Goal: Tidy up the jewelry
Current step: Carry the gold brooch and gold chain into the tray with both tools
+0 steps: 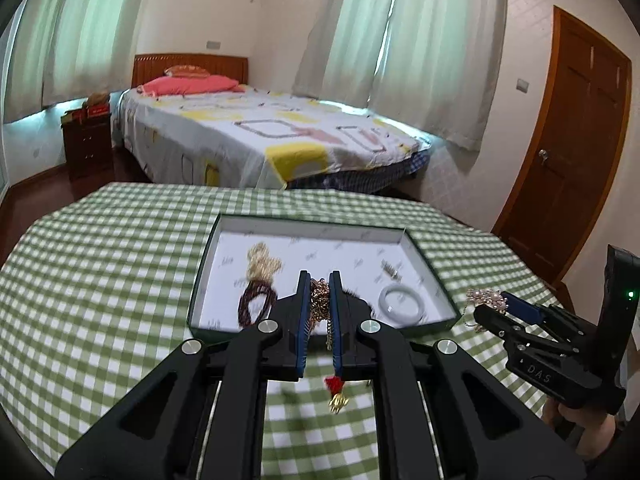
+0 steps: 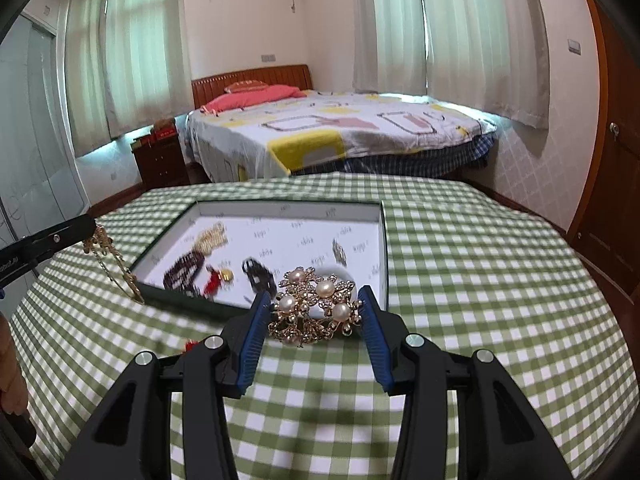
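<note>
The left gripper [image 1: 320, 280] is angling downward over the near table edge, its blue pads pinched nearly together on a gold chain [image 1: 319, 300] whose loose end, with a red tassel and small gold charm [image 1: 336, 394], is dangling below the fingers. The right gripper [image 2: 314, 304] is tilting down likewise, its jaws standing partly apart and pressing on either side of a pearl-and-gold brooch [image 2: 314, 306], which is bridging the gap between the pads. A hand [image 1: 576, 416] is gripping the right tool's handle at the lower right of the left view.

Beneath both tools the green checked tablecloth [image 2: 460, 280] is covering the table. Just beyond the fingertips a shallow box [image 1: 430, 268] with a white printed lining is lying open, partly hidden by the fingers. Inside it, a dark red bead bracelet [image 1: 256, 304] is resting at the left, a pale gold beaded piece [image 1: 262, 260] is sitting behind it, a white bangle [image 1: 402, 305] is lying at the right, and a small silvery item [image 1: 390, 270] is blurring beyond the bangle.

Farther off, a bed [image 1: 260, 136] with a patterned sheet is standing against curtained windows, and a wooden door [image 1: 576, 136] is closing the right side.
</note>
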The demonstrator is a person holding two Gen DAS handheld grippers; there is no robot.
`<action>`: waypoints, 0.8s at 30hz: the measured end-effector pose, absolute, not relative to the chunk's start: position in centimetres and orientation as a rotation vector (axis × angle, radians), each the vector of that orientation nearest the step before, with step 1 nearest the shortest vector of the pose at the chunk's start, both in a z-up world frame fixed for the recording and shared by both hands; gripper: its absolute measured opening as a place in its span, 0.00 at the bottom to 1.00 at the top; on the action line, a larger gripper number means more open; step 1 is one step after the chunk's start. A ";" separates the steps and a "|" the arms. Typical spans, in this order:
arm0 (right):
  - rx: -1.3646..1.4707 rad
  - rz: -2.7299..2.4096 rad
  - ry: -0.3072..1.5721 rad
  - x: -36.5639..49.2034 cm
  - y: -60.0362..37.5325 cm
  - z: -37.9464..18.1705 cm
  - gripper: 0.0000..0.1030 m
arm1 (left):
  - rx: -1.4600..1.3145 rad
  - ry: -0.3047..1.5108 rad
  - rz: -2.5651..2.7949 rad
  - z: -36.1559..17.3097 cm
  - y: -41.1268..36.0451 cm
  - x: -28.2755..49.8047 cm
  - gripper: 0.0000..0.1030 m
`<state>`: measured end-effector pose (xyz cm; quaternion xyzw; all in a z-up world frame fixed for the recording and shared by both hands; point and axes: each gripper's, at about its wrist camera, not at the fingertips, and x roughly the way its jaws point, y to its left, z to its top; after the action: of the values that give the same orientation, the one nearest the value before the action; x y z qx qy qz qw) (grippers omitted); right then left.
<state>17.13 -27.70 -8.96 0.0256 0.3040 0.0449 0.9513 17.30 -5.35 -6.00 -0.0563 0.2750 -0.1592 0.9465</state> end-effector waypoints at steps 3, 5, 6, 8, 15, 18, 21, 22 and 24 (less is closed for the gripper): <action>0.047 0.102 0.583 18.1 -27.4 -7.6 0.44 | -0.126 0.536 -0.340 -4.9 -5.6 18.2 0.09; 0.041 0.108 0.563 18.7 -27.1 -7.0 0.44 | -0.132 0.519 -0.351 -4.3 -5.8 19.0 0.09; 0.037 0.111 0.552 19.1 -26.9 -6.7 0.44 | -0.134 0.510 -0.357 -4.0 -6.0 19.4 0.09; 0.029 0.116 0.529 20.0 -26.7 -5.9 0.44 | -0.128 0.489 -0.366 -3.2 -6.5 20.4 0.09; 0.018 0.134 0.478 23.6 -25.9 -4.4 0.44 | -0.111 0.442 -0.392 -1.6 -8.2 24.3 0.09; 0.011 0.138 0.471 25.4 -25.8 -4.6 0.44 | -0.093 0.446 -0.397 -2.2 -9.1 26.2 0.09; 0.013 0.146 0.487 27.1 -25.6 -5.7 0.44 | -0.069 0.484 -0.387 -4.2 -10.0 28.1 0.09; 0.016 0.149 0.500 27.8 -25.6 -6.4 0.44 | -0.068 0.500 -0.385 -4.8 -10.1 28.7 0.09; 0.016 0.150 0.526 29.0 -25.5 -7.6 0.44 | -0.064 0.549 -0.375 -6.8 -10.4 30.0 0.09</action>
<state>28.97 -25.52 -7.55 0.0081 0.2597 0.0740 0.9628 29.99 -10.44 -6.79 -0.0313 0.2697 -0.1840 0.9447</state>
